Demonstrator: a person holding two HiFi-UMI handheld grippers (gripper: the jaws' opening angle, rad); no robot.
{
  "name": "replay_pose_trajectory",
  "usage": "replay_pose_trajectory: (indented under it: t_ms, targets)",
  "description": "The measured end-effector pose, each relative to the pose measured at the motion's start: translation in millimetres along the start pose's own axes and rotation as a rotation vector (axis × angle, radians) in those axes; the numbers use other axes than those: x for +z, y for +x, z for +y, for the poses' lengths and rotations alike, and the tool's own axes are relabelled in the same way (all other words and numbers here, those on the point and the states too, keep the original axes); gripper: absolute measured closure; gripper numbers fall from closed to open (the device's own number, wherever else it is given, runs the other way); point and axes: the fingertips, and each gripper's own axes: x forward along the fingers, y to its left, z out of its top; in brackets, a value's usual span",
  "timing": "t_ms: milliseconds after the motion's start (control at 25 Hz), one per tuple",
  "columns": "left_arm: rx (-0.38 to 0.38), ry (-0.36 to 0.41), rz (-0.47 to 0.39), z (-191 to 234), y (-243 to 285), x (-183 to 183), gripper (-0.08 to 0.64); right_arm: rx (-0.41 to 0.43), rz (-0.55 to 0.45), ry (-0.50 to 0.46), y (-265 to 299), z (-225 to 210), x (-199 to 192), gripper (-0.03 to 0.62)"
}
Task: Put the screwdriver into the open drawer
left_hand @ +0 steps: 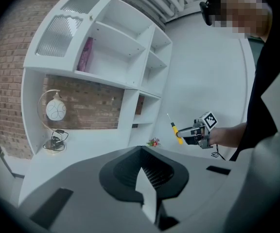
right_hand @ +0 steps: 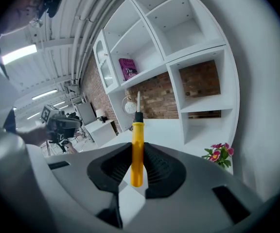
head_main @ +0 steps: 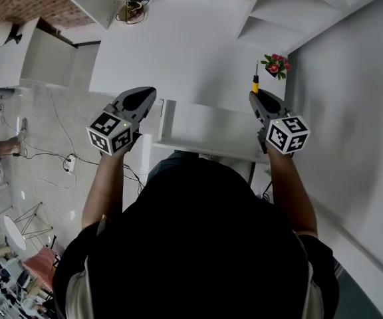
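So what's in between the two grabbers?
In the head view, the open white drawer sits between the left gripper and the right gripper, which holds the yellow screwdriver. The drawer looks empty.

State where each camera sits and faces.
Head view: on the person's head, facing steeply down at the open drawer; both forearms, left gripper and right gripper show.
Left gripper view: on the left gripper, facing the shelves over its shut, empty jaws.
Right gripper view: on the right gripper, facing shelves past the clamped screwdriver.
Shared: each gripper view shows the other gripper.
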Motion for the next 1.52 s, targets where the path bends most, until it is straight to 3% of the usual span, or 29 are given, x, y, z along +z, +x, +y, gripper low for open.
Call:
replay_pose_trajectory:
  t_ms: [400,1040,1520]
  targets:
    - [0.007,0.007,0.023,11,-3,-8,0.545,0.026,0.097,-0.064,20,-2,-29,0.509]
    - [0.042,-0.032,0.04,14,-11,-37,0.545,0.07,0.187,-0.045,41,7,-84,0.509]
    - [0.086,-0.068,0.043,13,-26,-60,0.545,0.099,0.31,-0.055,56,10,-141,0.509]
